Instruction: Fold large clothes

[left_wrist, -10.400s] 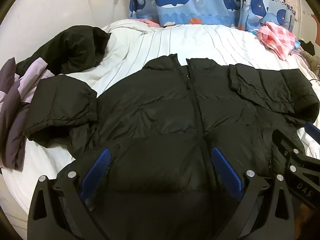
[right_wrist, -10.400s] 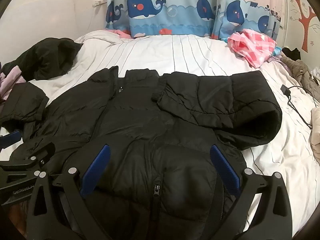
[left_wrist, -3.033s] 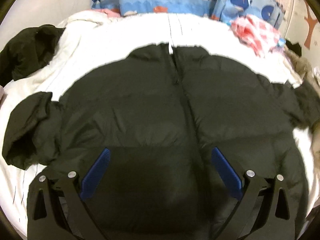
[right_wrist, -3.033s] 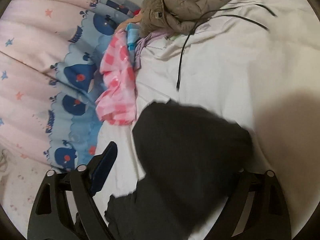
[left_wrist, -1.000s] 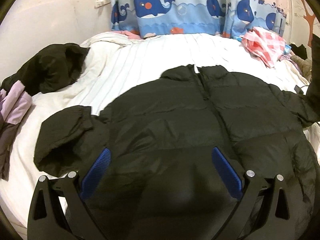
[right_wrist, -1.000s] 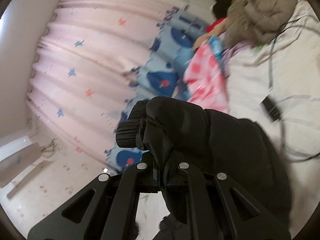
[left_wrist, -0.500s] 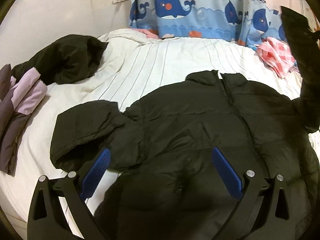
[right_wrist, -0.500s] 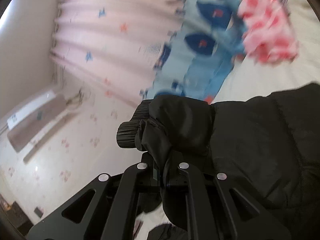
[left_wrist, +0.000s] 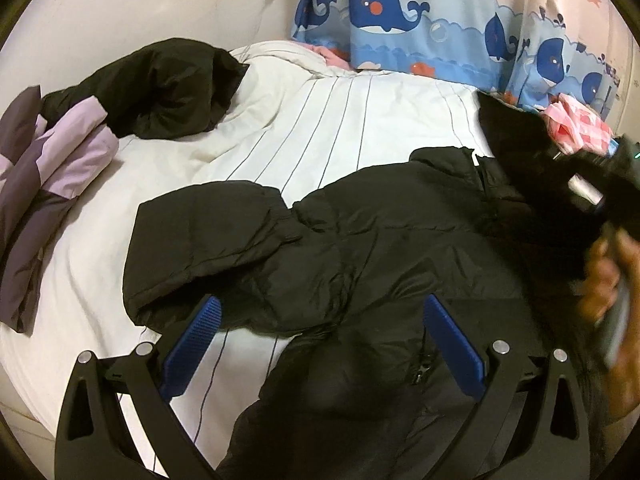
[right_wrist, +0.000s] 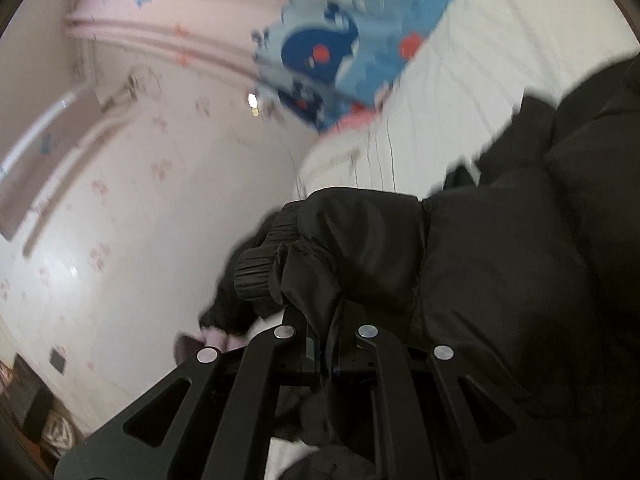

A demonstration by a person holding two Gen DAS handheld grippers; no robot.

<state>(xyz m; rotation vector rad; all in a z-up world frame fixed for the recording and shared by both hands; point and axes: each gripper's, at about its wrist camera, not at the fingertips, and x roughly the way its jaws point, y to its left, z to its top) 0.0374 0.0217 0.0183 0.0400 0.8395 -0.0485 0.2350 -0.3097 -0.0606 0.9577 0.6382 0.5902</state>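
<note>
A black puffer jacket (left_wrist: 380, 248) lies front up on the white striped bed (left_wrist: 320, 128). Its left sleeve (left_wrist: 208, 248) lies bent beside the body. My left gripper (left_wrist: 320, 344) hovers open over the jacket's hem, its blue pads (left_wrist: 196, 340) apart with nothing between them. In the right wrist view my right gripper (right_wrist: 326, 332) is shut on the cuff end of the right sleeve (right_wrist: 360, 248), the ribbed cuff (right_wrist: 256, 276) bunched above the fingers. In the left wrist view that sleeve (left_wrist: 516, 152) hangs lifted over the jacket's right side, with a hand (left_wrist: 604, 276) blurred beside it.
A second black jacket (left_wrist: 160, 84) and a purple garment (left_wrist: 48, 184) lie at the bed's left. A pink checked cloth (left_wrist: 580, 128) sits at the far right by the whale curtain (left_wrist: 420, 20). The bed's edge runs along the lower left.
My right gripper has swung the held sleeve in from the right and lower, over the jacket's body. The left gripper has shifted left, so the jacket sits further right in its view.
</note>
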